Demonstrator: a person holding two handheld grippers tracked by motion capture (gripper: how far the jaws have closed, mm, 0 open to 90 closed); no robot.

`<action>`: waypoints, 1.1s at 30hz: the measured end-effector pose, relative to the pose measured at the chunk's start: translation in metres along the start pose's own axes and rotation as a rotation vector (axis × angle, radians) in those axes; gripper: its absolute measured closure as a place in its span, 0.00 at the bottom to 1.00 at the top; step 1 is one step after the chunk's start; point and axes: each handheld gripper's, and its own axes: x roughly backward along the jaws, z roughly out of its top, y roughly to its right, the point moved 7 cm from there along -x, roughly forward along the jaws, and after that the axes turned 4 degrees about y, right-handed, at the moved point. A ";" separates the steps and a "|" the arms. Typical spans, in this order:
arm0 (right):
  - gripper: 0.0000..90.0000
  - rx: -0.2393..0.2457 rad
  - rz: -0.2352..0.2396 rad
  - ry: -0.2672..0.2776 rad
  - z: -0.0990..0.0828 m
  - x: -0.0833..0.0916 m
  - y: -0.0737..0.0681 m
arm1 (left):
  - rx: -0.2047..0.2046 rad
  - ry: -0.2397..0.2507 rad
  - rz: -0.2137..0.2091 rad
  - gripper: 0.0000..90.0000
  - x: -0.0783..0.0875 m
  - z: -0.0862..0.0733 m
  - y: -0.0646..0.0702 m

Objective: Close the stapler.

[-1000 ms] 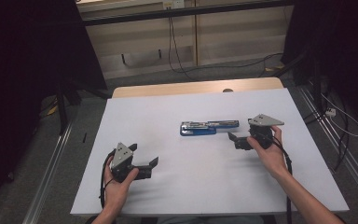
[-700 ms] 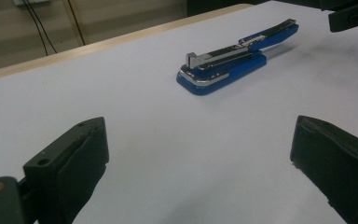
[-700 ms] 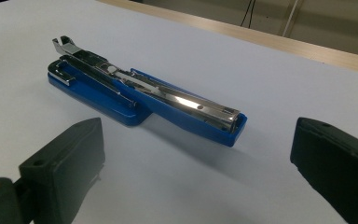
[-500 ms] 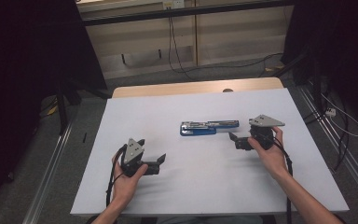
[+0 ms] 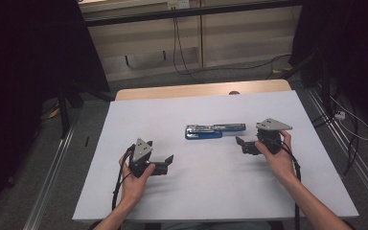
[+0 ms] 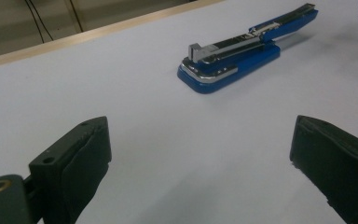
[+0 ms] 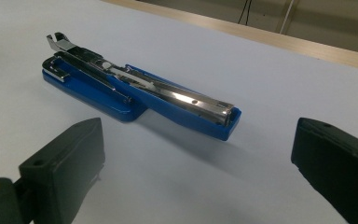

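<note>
White table [image 5: 211, 191] mid-area: blue stapler [image 5: 214, 131]; left hand-held gripper [image 5: 169, 161], right hand-held gripper [image 5: 240, 143] flank it, jaws spread, empty.

Blue stapler [image 5: 214, 130] with chrome magazine lies flat on the white table [image 5: 211, 191], swung fully open end to end. Position: centre of table, long axis running left to right.

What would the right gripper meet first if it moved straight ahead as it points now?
Probably the blue stapler. It lies opened out on the white table, just ahead of the open right gripper, though depth is unclear.
</note>
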 end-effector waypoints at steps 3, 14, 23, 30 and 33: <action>0.03 -0.001 0.004 0.004 0.001 0.001 0.000 | -0.001 0.000 -0.007 0.06 -0.006 0.004 -0.001; 0.03 -0.002 0.011 -0.006 -0.002 -0.003 0.001 | -0.001 -0.015 -0.025 0.09 -0.023 0.008 -0.004; 0.04 0.010 0.019 -0.033 -0.005 -0.006 0.002 | 0.015 -0.008 -0.057 0.09 -0.042 0.022 -0.008; 0.10 -0.008 0.025 -0.021 -0.002 -0.008 0.002 | 0.001 0.006 -0.019 0.09 -0.059 0.029 -0.013; 0.14 0.003 0.032 -0.020 0.000 -0.009 0.002 | -0.001 -0.020 -0.033 0.12 -0.064 0.030 -0.013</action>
